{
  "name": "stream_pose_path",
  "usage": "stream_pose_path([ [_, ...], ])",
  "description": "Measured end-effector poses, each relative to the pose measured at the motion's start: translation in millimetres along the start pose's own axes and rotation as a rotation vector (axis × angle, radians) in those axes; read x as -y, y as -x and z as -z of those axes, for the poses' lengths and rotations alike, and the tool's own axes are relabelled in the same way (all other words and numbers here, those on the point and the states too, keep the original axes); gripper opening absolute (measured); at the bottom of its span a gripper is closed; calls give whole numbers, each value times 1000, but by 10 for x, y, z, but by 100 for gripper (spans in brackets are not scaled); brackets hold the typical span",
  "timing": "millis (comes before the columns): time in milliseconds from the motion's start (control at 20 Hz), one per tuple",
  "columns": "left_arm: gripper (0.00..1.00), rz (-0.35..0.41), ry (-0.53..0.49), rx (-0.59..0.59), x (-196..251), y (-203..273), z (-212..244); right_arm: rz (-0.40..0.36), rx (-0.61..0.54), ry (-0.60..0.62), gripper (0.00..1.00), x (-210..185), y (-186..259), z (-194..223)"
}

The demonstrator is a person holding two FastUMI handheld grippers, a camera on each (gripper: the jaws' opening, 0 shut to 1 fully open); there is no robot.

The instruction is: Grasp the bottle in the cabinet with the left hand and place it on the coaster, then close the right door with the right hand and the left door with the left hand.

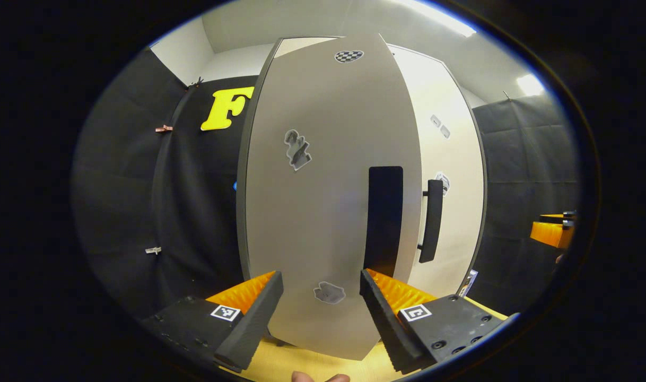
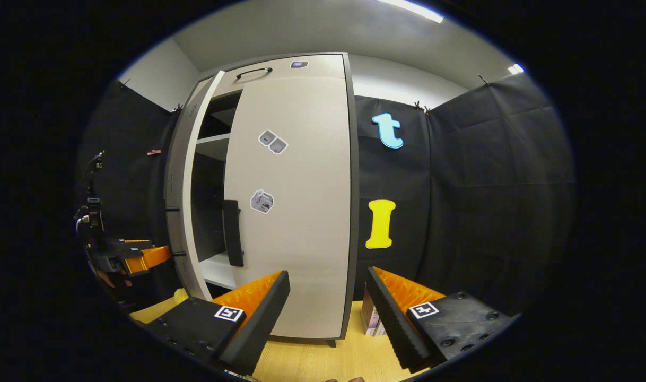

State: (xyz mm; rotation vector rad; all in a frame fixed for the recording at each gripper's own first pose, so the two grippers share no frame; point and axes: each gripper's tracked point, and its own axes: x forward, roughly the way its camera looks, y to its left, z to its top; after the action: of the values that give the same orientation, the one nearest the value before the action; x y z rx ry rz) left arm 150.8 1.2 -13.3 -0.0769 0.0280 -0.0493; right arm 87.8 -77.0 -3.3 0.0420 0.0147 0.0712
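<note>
The left hand-held gripper (image 1: 321, 307) stands with its fingers apart and empty at the bottom of the left gripper view, facing the left door (image 1: 328, 201), which is swung partly shut. The right hand-held gripper (image 2: 327, 313) is likewise spread and empty, low in the right gripper view, before the right door (image 2: 302, 212), which looks closed. Judging from this, only the left door remains. A dark gap with shelves (image 2: 214, 143) shows left of centre. The bottle and coaster cannot be made out. The table (image 2: 323, 361) lies bare below
</note>
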Motion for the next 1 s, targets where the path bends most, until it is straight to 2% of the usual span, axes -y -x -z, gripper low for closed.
stream_pose_path([
  [100,94,-9,-9,0,81,-111,-8,-2,0,-1,97,-11,-2,0],
  [150,90,-14,-12,1,108,-150,-12,-3,1,-5,97,-6,-13,-2],
  [200,94,-17,-12,2,124,-187,0,-5,1,-9,97,-1,-19,-6],
  [250,90,-19,-10,0,141,-226,7,-5,2,-12,97,9,-26,-6],
  [300,94,-20,-7,2,152,-267,-2,-5,1,-14,97,18,-24,-2],
  [450,94,-28,-7,2,172,-369,-11,-3,-3,-13,97,54,-45,12],
  [500,90,-33,-10,2,192,-401,-5,-2,-4,-12,97,64,-53,18],
  [550,94,-38,-13,3,206,-431,-9,-2,-6,-13,97,76,-62,29],
  [650,90,-46,-21,3,224,-491,-2,-7,-8,-18,97,73,-79,33],
  [700,94,-48,-25,3,224,-506,5,-8,-8,-19,97,75,-84,35],
  [900,94,-30,-14,3,239,-475,-20,-4,-8,-24,97,54,-98,20],
  [950,90,-25,-20,1,247,-450,-33,-4,-5,-26,97,36,-88,2],
  [1000,94,-22,-33,4,244,-408,-51,-6,-3,-30,97,13,-82,-6],
])
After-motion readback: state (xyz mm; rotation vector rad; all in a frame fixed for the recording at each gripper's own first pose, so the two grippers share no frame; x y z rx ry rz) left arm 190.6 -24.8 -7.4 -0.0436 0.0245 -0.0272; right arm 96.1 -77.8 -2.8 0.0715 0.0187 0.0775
